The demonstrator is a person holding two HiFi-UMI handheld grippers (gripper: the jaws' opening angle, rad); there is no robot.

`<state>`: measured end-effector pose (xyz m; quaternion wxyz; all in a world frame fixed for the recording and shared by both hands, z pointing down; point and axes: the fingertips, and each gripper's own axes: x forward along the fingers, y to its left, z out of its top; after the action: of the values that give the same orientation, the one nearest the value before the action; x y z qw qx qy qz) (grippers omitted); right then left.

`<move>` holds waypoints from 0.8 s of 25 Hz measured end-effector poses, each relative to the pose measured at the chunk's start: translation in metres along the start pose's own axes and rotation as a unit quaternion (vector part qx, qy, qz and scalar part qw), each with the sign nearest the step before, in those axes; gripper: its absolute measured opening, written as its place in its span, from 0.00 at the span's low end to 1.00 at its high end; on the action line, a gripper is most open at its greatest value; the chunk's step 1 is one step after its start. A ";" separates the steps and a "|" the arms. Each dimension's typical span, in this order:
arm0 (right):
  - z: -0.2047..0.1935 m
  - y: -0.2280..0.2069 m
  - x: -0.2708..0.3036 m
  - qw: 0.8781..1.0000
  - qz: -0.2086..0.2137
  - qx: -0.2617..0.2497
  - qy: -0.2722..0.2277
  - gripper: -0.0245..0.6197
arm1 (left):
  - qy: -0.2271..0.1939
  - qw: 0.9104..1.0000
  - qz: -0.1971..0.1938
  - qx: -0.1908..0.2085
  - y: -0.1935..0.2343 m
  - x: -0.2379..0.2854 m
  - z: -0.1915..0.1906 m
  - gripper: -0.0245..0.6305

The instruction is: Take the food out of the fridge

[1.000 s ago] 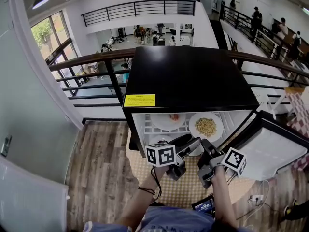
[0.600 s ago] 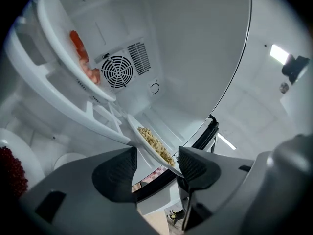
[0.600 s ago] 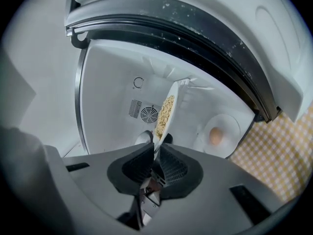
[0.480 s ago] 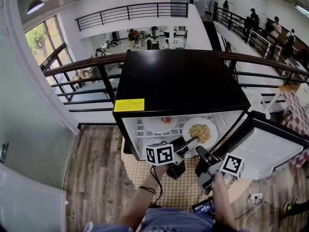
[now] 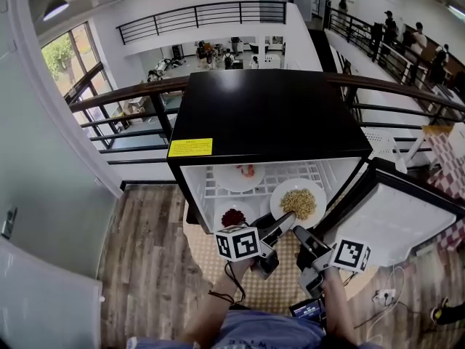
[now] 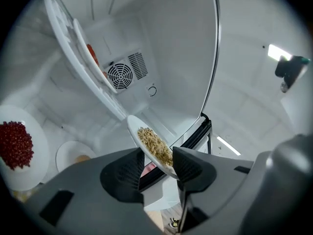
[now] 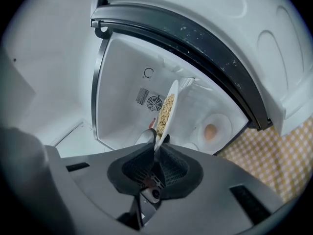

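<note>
Plate (image 5: 298, 203) at fridge (image 5: 269, 115) mouth
Right gripper (image 5: 300, 233) clamps rim; left gripper (image 5: 283, 221) closing round it, not yet tight (for level carry)

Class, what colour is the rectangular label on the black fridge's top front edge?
Yellow. The label shows best in the head view.

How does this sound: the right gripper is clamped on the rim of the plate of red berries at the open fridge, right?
Not quite. The right gripper is clamped on the rim of the plate of yellowish grains at the open fridge; the red berries lie untouched inside. The right gripper view shows it.
</note>
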<state>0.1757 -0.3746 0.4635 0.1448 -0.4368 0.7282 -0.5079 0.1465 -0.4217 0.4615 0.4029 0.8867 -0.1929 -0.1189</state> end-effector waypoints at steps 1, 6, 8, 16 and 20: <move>-0.003 0.002 -0.003 1.000 0.007 0.000 0.004 0.11 | -0.005 1.000 0.003 -0.003 -0.002 -0.004 -0.002 0.33; -0.015 0.010 -0.012 0.999 0.029 -0.006 0.021 0.11 | -0.019 1.000 0.018 0.004 -0.013 -0.018 -0.008 0.31; -0.021 0.014 -0.017 0.999 0.040 -0.010 0.031 0.11 | -0.029 0.999 0.023 -0.001 -0.018 -0.024 -0.011 0.30; -0.051 0.017 -0.048 0.996 0.032 -0.033 0.073 0.12 | -0.045 0.997 0.061 0.003 -0.038 -0.050 -0.040 0.27; -0.071 0.023 -0.064 0.993 0.049 -0.052 0.097 0.13 | -0.053 0.995 0.087 0.014 -0.051 -0.069 -0.058 0.27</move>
<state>0.1547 -0.2787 0.4605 0.0751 -0.3565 0.7846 -0.5017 0.1180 -0.3222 0.4643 0.3884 0.8646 -0.2921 -0.1279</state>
